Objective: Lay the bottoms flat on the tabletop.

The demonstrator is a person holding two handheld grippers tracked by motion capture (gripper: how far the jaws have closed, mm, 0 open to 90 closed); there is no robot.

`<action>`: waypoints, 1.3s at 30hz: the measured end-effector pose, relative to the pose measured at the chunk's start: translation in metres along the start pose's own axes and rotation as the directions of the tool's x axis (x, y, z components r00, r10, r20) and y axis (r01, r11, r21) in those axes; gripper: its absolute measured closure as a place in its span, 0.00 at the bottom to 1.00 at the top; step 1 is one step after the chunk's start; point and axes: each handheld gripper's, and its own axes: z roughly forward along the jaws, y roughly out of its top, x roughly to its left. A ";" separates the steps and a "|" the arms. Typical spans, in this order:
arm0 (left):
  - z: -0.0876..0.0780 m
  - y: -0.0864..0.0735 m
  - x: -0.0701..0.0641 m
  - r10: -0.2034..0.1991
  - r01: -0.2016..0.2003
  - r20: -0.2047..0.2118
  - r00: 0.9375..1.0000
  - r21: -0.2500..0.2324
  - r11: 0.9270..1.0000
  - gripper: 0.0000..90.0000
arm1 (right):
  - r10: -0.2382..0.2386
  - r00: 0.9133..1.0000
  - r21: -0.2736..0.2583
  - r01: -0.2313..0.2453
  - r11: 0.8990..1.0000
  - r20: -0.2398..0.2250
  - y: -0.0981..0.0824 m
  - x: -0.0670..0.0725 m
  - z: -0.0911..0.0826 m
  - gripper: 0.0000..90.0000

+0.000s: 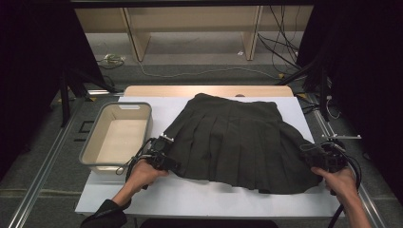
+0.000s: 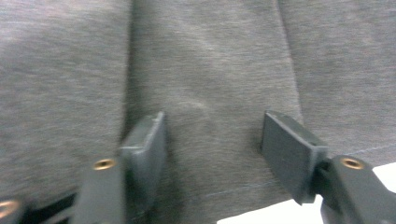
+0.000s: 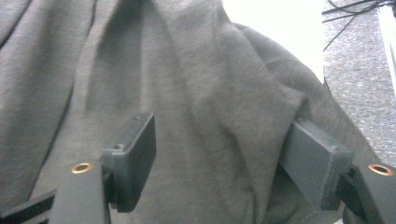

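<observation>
**Tongs at both lower corners of the skirt**

I have a dark pleated skirt (image 1: 237,137) lying flat on the white sheet (image 1: 190,197) that covers the counter (image 1: 157,90), waistband toward the far edge and hem toward me. It takes up the middle and right of the sheet.

My left tongs (image 1: 166,154) sit at the skirt's lower left corner. In the left gripper view the tongs (image 2: 212,144) stand spread, with flat grey cloth (image 2: 210,70) lying between them and the stitched hem running just beneath; the pads do not pinch it. A sliver of white sheet (image 2: 261,212) shows below the hem.

My right tongs (image 1: 316,159) sit at the lower right corner. In the right gripper view those tongs (image 3: 219,156) are spread as well, and a bunched ridge of cloth (image 3: 224,93) rises between them. The right-hand pad lies against a fold; the left-hand one stands clear of the ridge, so I see no squeeze on the fabric.

To the left of the skirt, just beside my left hand (image 1: 142,173), stands a pale plastic tub (image 1: 92,156) with its long side along the sheet's edge; the left tongs' cable loops against its near corner. Metal rails (image 1: 38,185) run along both sides of the counter. Beyond the far edge, loose cables (image 1: 280,52) lie on the floor (image 1: 199,71) in front of a wooden shelf frame (image 1: 138,42). Dark curtains (image 1: 28,57) hang at either side.
</observation>
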 end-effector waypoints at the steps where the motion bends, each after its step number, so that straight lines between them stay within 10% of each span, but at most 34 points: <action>1: 0.000 -0.001 0.001 0.005 -0.005 -0.006 1.000 -0.003 1.000 0.56 | 0.002 1.000 0.000 -0.002 1.000 0.002 0.001 -0.001 0.001 0.33; 9: -0.001 -0.003 -0.004 0.036 -0.036 -0.010 0.999 -0.002 0.999 0.96 | 0.002 1.000 0.021 -0.002 1.000 0.020 0.006 -0.006 0.012 0.33; 16: -0.005 -0.011 -0.025 0.059 -0.061 0.135 0.989 0.015 0.998 0.96 | -0.022 0.999 0.058 0.020 0.998 0.044 0.007 -0.010 0.023 0.32; 24: -0.006 -0.014 -0.026 0.067 -0.069 0.145 0.987 0.004 0.998 0.96 | -0.055 0.998 0.130 0.049 0.990 0.044 0.003 -0.006 0.033 0.43; 29: -0.008 -0.014 -0.026 0.082 -0.084 0.143 0.986 0.003 0.997 0.96 | -0.072 0.996 0.142 0.064 0.988 0.051 0.000 0.000 0.028 0.68; 33: -0.010 -0.017 -0.026 0.089 -0.090 0.151 0.984 -0.002 0.996 0.96 | -0.063 0.998 0.170 0.062 0.984 0.002 -0.004 0.004 0.023 0.90; 39: -0.015 -0.024 -0.030 0.100 -0.102 0.184 0.978 0.002 0.995 0.96 | -0.089 0.994 0.249 0.103 0.963 -0.065 -0.018 0.026 0.012 0.94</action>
